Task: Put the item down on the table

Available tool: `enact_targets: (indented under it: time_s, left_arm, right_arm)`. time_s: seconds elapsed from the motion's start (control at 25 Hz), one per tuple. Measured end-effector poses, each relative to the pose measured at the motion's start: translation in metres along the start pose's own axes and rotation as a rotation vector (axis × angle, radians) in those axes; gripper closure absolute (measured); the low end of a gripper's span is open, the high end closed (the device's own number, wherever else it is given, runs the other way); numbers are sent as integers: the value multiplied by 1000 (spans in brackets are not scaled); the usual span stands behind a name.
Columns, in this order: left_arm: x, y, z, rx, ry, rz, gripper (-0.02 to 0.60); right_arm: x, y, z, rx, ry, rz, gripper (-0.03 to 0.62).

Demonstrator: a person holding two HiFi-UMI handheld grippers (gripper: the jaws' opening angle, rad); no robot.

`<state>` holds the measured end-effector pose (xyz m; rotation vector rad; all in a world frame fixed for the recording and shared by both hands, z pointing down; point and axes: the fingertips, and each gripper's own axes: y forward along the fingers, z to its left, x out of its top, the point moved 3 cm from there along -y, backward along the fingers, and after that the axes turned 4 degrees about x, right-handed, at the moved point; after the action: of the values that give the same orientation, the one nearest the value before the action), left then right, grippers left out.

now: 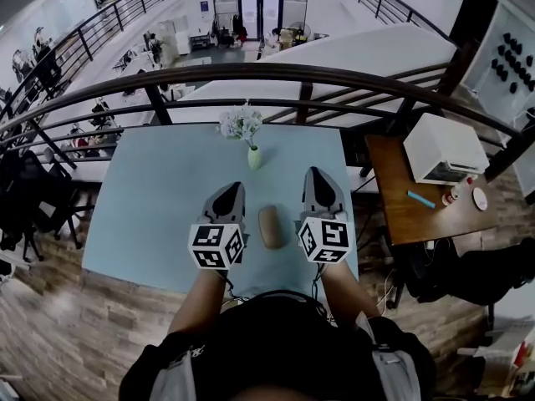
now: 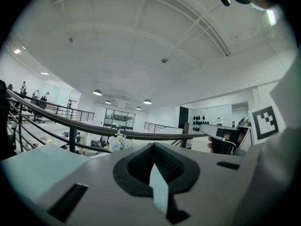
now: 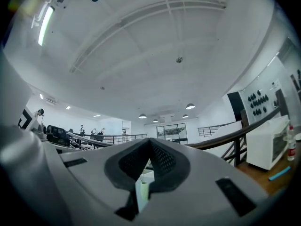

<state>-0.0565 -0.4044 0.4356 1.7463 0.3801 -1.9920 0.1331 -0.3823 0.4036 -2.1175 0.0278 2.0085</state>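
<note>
A brown oblong item (image 1: 269, 227) lies on the pale blue table (image 1: 159, 199), between my two grippers and touching neither. My left gripper (image 1: 234, 187) rests to its left, jaws together and empty; in the left gripper view its tips (image 2: 153, 147) meet with nothing in them. Just right of the item is my right gripper (image 1: 313, 172), also shut and empty, its tips (image 3: 149, 142) closed in the right gripper view. Both point away from me towards the far edge. The item is hidden in both gripper views.
A small green vase (image 1: 253, 157) with white flowers (image 1: 241, 124) stands near the table's far edge, ahead of both grippers. A dark railing (image 1: 301, 73) runs behind the table. To the right stands a brown side table (image 1: 401, 199) with a white box (image 1: 443, 147).
</note>
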Motion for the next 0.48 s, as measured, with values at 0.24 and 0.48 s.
enact_targets:
  time_s: [0.24, 0.48]
  left_arm:
    - [5, 4, -5, -11, 13, -6, 568]
    - [6, 7, -10, -16, 24, -4, 568]
  right_arm:
    - [-2, -6, -3, -13, 12, 10, 592]
    - [-7, -9, -3, 16, 27, 6, 592]
